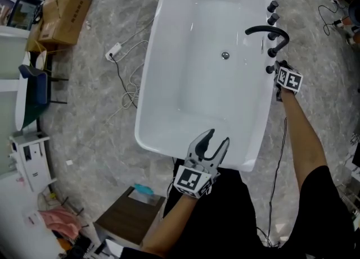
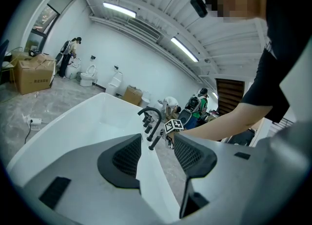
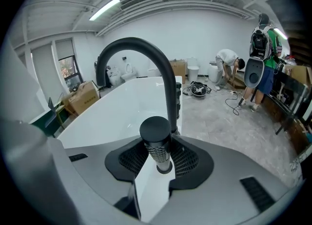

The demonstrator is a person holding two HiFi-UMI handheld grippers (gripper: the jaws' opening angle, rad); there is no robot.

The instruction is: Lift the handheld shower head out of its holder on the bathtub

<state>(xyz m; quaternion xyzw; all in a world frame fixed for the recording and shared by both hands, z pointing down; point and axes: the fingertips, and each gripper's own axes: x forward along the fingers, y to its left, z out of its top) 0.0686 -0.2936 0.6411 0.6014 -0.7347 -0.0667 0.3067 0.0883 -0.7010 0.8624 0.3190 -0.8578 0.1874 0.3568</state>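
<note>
The handheld shower head (image 3: 157, 143) is a black cylinder with a knurled grip, standing upright in its holder on the white bathtub's rim (image 3: 151, 190). My right gripper (image 3: 158, 158) is shut on it, a ribbed pad pressed against each side. In the head view the right gripper (image 1: 277, 71) sits at the tub's right rim (image 1: 264, 100), beside the shower head (image 1: 270, 69) and just below the black curved faucet spout (image 1: 269, 30). My left gripper (image 1: 216, 140) hangs open and empty over the tub's near end. Its own view also shows the left gripper (image 2: 157, 153) open.
Black knobs (image 1: 273, 6) line the rim beyond the spout. A cardboard box (image 1: 59, 13) and a power strip with its cable (image 1: 114, 51) lie on the floor to the left. A low wooden cabinet (image 1: 126, 218) stands near my legs. People (image 3: 263, 58) work in the background.
</note>
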